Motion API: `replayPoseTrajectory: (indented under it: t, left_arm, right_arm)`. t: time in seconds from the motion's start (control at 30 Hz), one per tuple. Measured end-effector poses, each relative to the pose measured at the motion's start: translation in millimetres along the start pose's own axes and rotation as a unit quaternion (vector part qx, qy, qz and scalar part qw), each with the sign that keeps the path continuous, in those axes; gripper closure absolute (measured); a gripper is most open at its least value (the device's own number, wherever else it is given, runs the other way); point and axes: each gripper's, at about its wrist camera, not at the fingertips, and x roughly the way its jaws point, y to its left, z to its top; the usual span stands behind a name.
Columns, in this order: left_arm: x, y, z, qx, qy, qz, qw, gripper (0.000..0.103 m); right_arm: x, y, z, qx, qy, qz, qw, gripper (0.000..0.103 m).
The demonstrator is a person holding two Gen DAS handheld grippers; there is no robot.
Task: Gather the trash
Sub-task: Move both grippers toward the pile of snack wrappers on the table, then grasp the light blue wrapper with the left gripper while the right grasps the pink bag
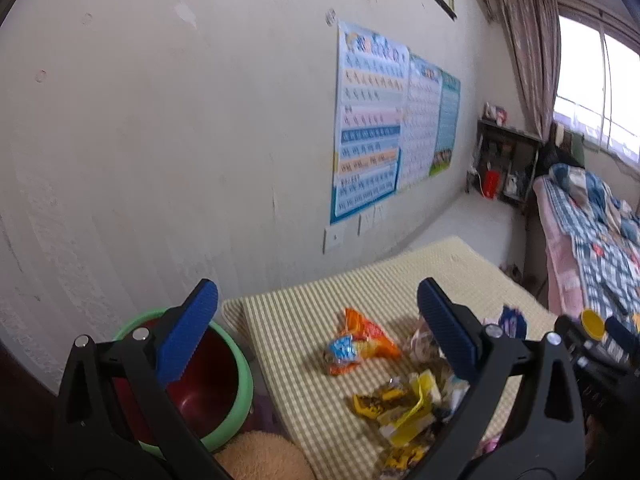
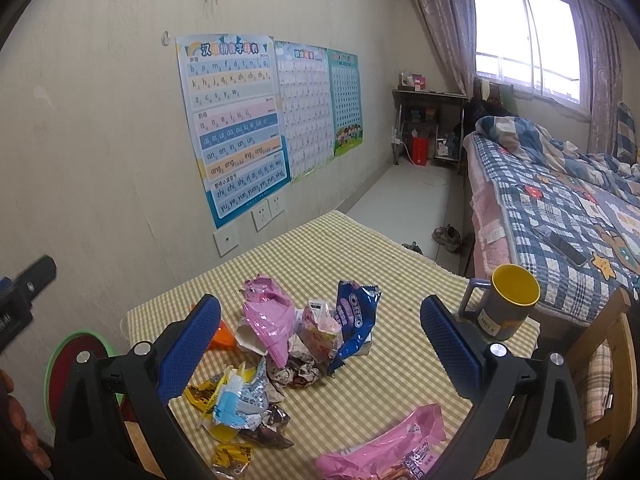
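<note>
Both hand-held grippers, left [image 1: 318,330] and right [image 2: 320,338], hover released above wrappers [image 2: 304,332].

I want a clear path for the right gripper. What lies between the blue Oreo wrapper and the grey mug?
Only bare checked tablecloth separates the Oreo wrapper from the mug, seen in the right wrist view.

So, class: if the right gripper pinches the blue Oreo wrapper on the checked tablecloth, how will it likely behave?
The blue Oreo wrapper is crumpled and torn open, so it probably weighs little and flops rather than staying stiff. Its glossy film may slip between the pads. It leans against the pink wrappers, so lifting or pushing it could drag those neighbours along.
</note>
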Motion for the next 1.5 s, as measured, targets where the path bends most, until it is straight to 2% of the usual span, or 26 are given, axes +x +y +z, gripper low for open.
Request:
replayPoseTrajectory:
  t: [0.13, 0.27, 0.33, 0.43, 0.47, 0.53, 0.57, 0.6, 0.63, 0.7, 0.73, 0.77, 0.83, 0.93, 1.13, 1.3, 1.5]
  left_arm:
    - [25.2, 0.2, -19.8, 0.014, 0.054, -0.026, 0.9981, 0.005]
    - [48.1, -15.4, -42.8, 0.016, 0.112, -0.089, 0.9895, 0.012]
    - [52.5, -28.6, -52.4, 0.041, 0.13, -0.106, 0.985, 0.013]
    - [48.3, -48.8, -56.9, 0.046, 0.139, -0.144, 0.9786, 0.014]
    - [53.0, -53.8, -58.0, 0.06, 0.147, -0.147, 0.9764, 0.014]
    - [55.2, -75.3, -59.4, 0.082, 0.161, -0.171, 0.9686, 0.019]
    - [58.4, -84.3, -62.2, 0.097, 0.171, -0.179, 0.964, 0.024]
    - [63.0, -92.8, -64.9, 0.108, 0.183, -0.184, 0.9597, 0.034]
    - [71.4, -102.8, -71.8, 0.116, 0.205, -0.193, 0.9524, 0.04]
    - [82.5, -109.2, -81.4, 0.115, 0.229, -0.202, 0.9452, 0.068]
    - [89.5, -111.9, -88.1, 0.11, 0.246, -0.208, 0.9402, 0.074]
    - [91.6, -112.2, -90.5, 0.106, 0.253, -0.21, 0.9385, 0.076]
    - [93.2, -111.4, -93.0, 0.097, 0.255, -0.21, 0.9389, 0.079]
    - [82.8, -107.9, -84.1, 0.092, 0.234, -0.214, 0.9439, 0.081]
    - [61.0, -104.0, -62.9, 0.092, 0.189, -0.226, 0.9512, 0.082]
    - [49.8, -94.0, -49.9, 0.086, 0.163, -0.218, 0.9585, 0.082]
    - [48.8, -77.8, -41.7, 0.063, 0.153, -0.207, 0.9642, 0.081]
  right_arm:
    - [8.3, -9.9, -7.2, 0.0, 0.022, 0.005, 1.0, 0.007]
    - [14.7, -21.5, -20.9, -0.013, 0.046, 0.002, 0.999, 0.007]
    - [20.4, -29.8, -31.0, -0.018, 0.074, 0.0, 0.997, 0.007]
    - [23.6, -41.4, -46.4, -0.022, 0.099, 0.003, 0.995, 0.007]
    - [25.9, -46.4, -52.6, -0.024, 0.11, 0.0, 0.994, 0.007]
    - [31.2, -54.4, -61.9, -0.019, 0.136, 0.004, 0.991, 0.007]
    - [33.9, -60.2, -66.6, -0.009, 0.15, 0.013, 0.989, 0.007]
    - [35.6, -64.3, -70.5, -0.001, 0.159, 0.02, 0.987, 0.007]
    - [37.1, -67.6, -73.7, 0.008, 0.17, 0.027, 0.985, 0.007]
    - [39.6, -75.2, -82.3, 0.024, 0.196, 0.048, 0.979, 0.007]
    - [39.4, -77.1, -85.0, 0.026, 0.202, 0.053, 0.978, 0.007]
    - [38.0, -78.8, -88.8, 0.025, 0.209, 0.059, 0.976, 0.008]
    - [36.7, -80.4, -95.9, 0.019, 0.222, 0.068, 0.972, 0.012]
    - [40.7, -83.7, -104.4, 0.026, 0.239, 0.073, 0.968, 0.014]
    - [54.3, -95.2, -108.7, 0.065, 0.259, 0.075, 0.961, 0.014]
    - [51.2, -101.3, -107.3, 0.085, 0.258, 0.072, 0.96, 0.014]
    - [44.5, -113.0, -114.9, 0.135, 0.28, 0.082, 0.947, 0.014]
